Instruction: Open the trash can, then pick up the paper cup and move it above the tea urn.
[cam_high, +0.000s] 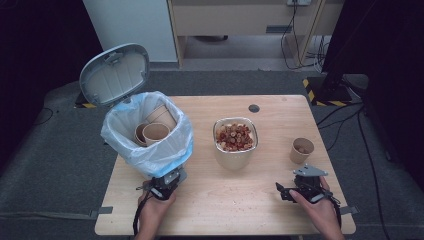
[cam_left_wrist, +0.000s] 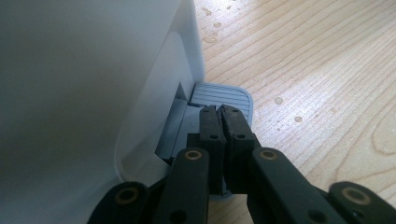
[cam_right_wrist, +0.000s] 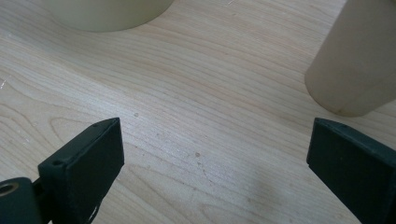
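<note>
Pedal Held, Cup Ahead

Pressed shut, my left claw (cam_left_wrist: 221, 122) holds down the grey ribbed pedal (cam_left_wrist: 222, 95) of the white lined bin (cam_high: 148, 135). My right claw (cam_right_wrist: 212, 154) gapes wide, empty; the small brown paper cup (cam_right_wrist: 357, 58) stands just ahead, right of centre on the worktop (cam_high: 240, 195).

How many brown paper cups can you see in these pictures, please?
3: two cups in the bin; one cup on the table by the right gripper. More may be hidden.

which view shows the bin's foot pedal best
The left gripper view: the ribbed grey plastic foot pedal sticks out at the white bin's base, with the shut left claw over it. In the high view the claw and bin liner cover it. The right gripper view faces bare table.
</note>
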